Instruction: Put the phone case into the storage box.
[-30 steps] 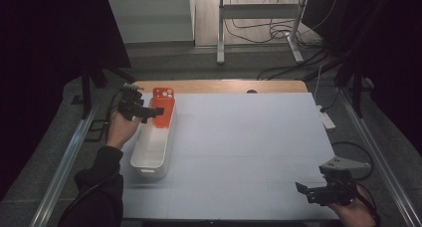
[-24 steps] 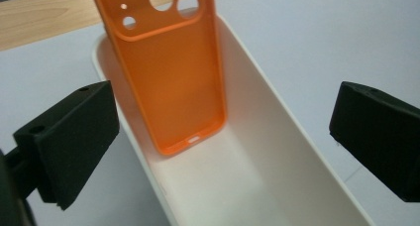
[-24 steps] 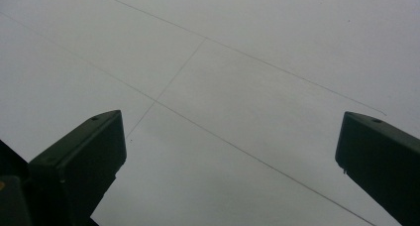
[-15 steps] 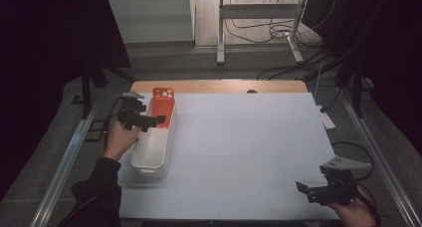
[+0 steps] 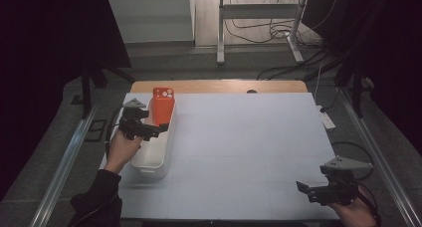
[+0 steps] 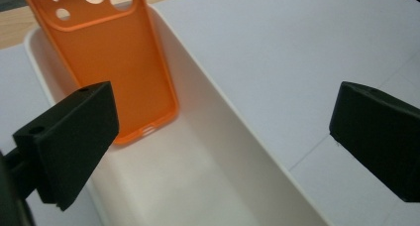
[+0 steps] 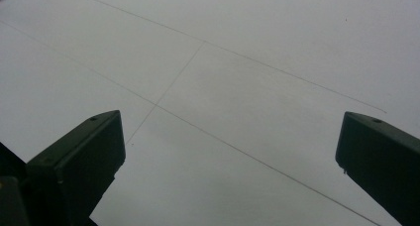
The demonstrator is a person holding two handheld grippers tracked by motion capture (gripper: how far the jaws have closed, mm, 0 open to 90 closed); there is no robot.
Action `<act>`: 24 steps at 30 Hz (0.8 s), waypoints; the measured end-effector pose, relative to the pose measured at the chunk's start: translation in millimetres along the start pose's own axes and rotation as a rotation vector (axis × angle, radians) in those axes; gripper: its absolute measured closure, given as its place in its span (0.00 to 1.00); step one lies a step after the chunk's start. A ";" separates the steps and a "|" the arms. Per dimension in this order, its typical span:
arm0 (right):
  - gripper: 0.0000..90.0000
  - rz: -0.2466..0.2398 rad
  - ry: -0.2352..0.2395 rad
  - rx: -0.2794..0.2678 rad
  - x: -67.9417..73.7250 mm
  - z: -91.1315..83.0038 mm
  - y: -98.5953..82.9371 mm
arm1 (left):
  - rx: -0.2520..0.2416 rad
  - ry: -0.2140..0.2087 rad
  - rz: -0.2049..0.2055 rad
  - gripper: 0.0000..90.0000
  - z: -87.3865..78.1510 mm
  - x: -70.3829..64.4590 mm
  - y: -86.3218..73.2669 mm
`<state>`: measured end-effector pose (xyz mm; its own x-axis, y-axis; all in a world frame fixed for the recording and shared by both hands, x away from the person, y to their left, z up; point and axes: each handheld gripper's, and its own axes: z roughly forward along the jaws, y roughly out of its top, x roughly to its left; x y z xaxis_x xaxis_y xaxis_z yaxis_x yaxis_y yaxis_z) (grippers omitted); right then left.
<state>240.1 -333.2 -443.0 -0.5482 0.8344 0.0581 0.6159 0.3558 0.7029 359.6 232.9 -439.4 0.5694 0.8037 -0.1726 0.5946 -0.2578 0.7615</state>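
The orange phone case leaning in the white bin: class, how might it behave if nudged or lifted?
The orange phone case is a thin shell with camera cut-outs, so probably light and somewhat bendy. It stands propped against the end wall of the white bin, so a nudge would likely slide it flat.

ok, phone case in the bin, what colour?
Orange phone case, leaning in the white bin. Clearest in the left gripper view.

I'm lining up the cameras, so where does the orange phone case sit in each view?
High view: the phone case leans at the far end of the white bin, left of centre.
Left gripper view: top left, standing in the bin, beyond the open jaws.
Right gripper view: not in it; bare white table.
Shared landmark: the bin, in the high and left gripper views.
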 end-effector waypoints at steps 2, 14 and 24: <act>0.00 -0.002 -0.001 0.003 0.2 0.2 0.1 | 0.000 -0.007 0.009 0.00 -2.6 -4.9 -2.2; 0.00 -0.003 -0.002 0.005 0.5 0.0 0.1 | -0.008 -0.038 0.037 0.00 -17.1 -26.0 -15.5; 0.00 -0.008 -0.002 0.004 1.0 0.2 0.2 | -0.015 -0.033 0.048 0.00 -29.7 -37.9 -30.6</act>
<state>239.8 -332.2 -443.0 -0.5519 0.8323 0.0508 0.6139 0.3643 0.7003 303.0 226.3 -437.6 0.6154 0.7727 -0.1559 0.5578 -0.2871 0.7787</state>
